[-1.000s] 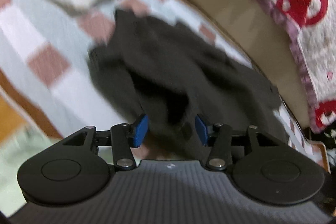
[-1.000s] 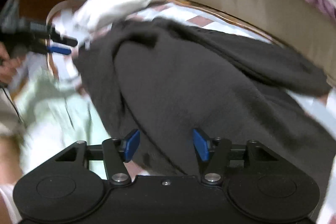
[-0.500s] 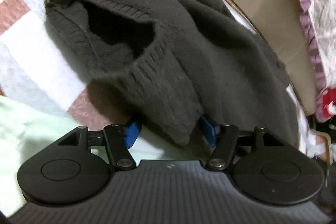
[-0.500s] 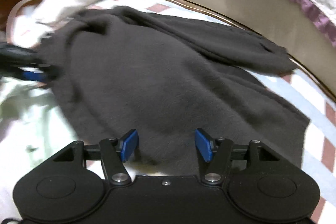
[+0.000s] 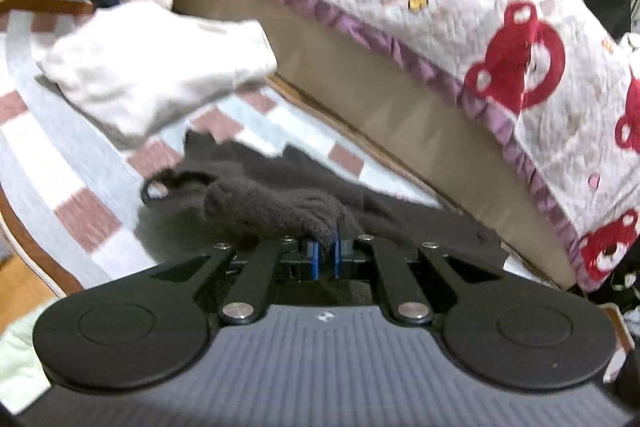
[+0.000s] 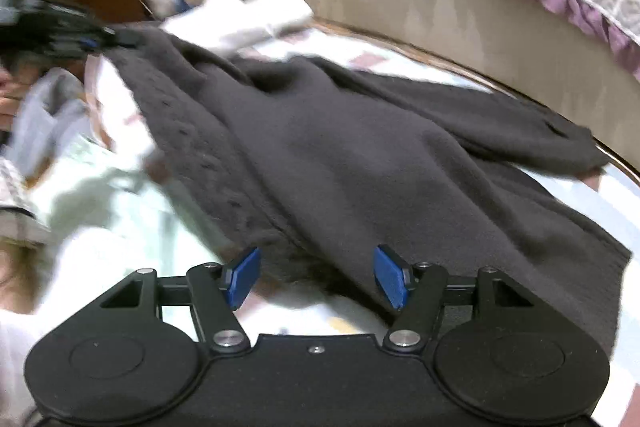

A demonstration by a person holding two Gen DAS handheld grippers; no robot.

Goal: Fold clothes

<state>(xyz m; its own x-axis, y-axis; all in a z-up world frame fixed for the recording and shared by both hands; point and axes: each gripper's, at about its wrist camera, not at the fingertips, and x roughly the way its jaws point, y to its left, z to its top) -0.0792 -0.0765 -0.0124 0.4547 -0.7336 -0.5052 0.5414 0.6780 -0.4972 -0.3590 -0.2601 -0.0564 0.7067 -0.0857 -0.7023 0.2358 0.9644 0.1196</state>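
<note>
Sweater [image 6: 360, 155]: unfolded, spread on blanket [image 5: 52, 131] | left gripper [image 5: 325, 259]: pinching collar edge | right gripper [image 6: 316, 277]: spread, empty | folds: none made, all pending

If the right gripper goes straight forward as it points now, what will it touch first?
Most likely the dark grey sweater. The right gripper is open, and the sweater's near edge already lies between its fingers. Depth is unclear, so it may pass just above.

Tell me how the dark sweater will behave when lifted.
Likely floppy: the dark sweater drapes in soft folds where the left tool pinches it. Its thick fuzzy knit probably grips well. It looks bulky, so it may sag heavily.
</note>
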